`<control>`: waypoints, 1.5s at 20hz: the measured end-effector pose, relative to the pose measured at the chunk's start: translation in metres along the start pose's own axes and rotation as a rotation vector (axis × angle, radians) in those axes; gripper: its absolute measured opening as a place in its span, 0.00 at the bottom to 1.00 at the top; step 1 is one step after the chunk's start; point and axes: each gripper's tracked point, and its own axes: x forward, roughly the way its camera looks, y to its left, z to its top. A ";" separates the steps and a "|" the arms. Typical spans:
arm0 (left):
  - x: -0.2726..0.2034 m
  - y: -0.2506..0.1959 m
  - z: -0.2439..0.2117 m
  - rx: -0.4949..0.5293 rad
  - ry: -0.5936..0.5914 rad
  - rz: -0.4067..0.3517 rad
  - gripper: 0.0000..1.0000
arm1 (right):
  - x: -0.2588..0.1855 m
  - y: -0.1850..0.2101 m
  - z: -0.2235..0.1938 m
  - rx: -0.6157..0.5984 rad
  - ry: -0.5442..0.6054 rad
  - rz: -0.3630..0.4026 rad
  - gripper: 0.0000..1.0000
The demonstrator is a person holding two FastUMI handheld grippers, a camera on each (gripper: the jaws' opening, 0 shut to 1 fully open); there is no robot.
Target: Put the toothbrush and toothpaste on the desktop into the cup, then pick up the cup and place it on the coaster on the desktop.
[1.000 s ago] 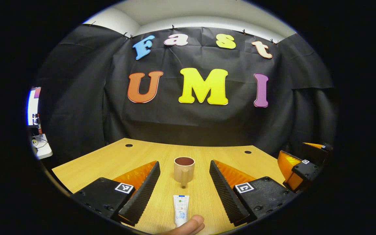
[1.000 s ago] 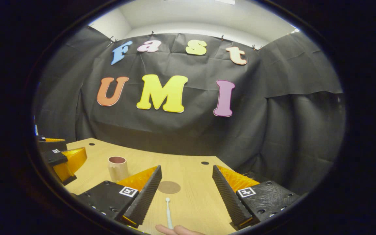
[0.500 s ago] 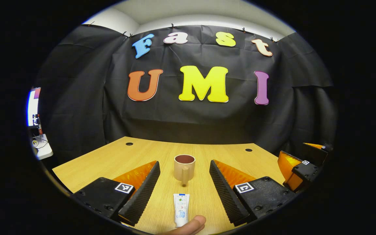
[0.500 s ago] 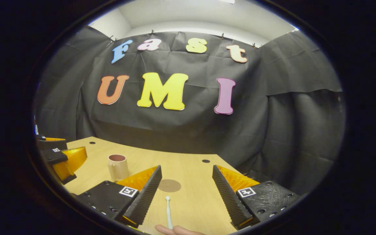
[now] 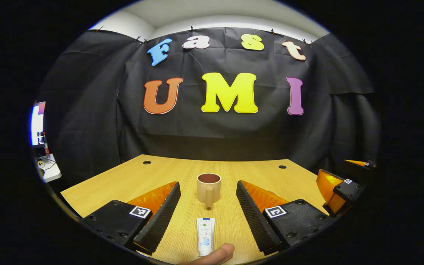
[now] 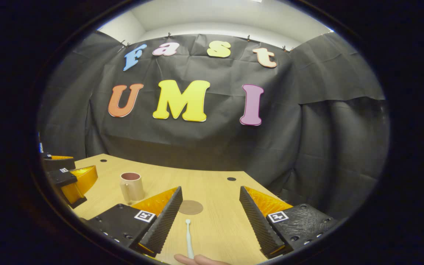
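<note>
Left gripper (image 5: 208, 198) spread wide above the desktop (image 5: 123, 180), toothpaste (image 5: 205, 240) lying between its fingers, cup (image 5: 208, 188) upright just ahead, right gripper (image 6: 209, 206) likewise agape, toothbrush (image 6: 188, 238) between its fingers, coaster (image 6: 190, 207) just beyond.

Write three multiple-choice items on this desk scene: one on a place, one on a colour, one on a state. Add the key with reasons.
1. Where does the toothpaste lie?
A. Inside the cup
B. On the desk, between the left claw's fingers, nearer the camera than the cup
C. On the coaster

2. What colour is the coaster?
A. Brown
B. Blue
C. White

3. What state is the right claw in?
A. Shut on the toothbrush
B. Shut on the cup
C. Open, fingers on either side of the toothbrush

Key: B, the tube lies flat in front of the cup; A, a brown disc on the desk; C, the fingers stand wide apart and the toothbrush lies untouched between them.
</note>
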 end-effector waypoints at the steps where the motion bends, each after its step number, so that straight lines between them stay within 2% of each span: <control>1: 0.002 -0.001 -0.003 0.001 0.012 0.001 0.97 | 0.000 0.000 -0.001 -0.002 0.002 0.000 0.93; 5: 0.012 0.005 -0.031 0.011 0.101 0.035 0.97 | 0.001 -0.004 -0.009 -0.006 0.010 -0.002 0.95; 9: 0.016 -0.014 -0.064 -0.023 0.232 -0.022 0.97 | 0.004 -0.008 -0.023 0.002 0.038 0.000 0.95; 17: -0.015 0.003 -0.139 0.030 0.407 0.020 0.97 | 0.010 -0.002 -0.055 0.018 0.101 0.020 0.96; 23: -0.020 0.015 -0.165 0.031 0.517 0.058 0.98 | 0.008 0.011 -0.073 -0.012 0.123 0.060 0.95; 27: -0.019 0.010 -0.176 -0.011 0.573 0.040 0.95 | 0.012 0.005 -0.081 -0.006 0.144 0.056 0.95; 30: -0.019 0.000 -0.190 -0.006 0.639 0.025 0.93 | 0.015 0.001 -0.083 0.012 0.148 0.056 0.96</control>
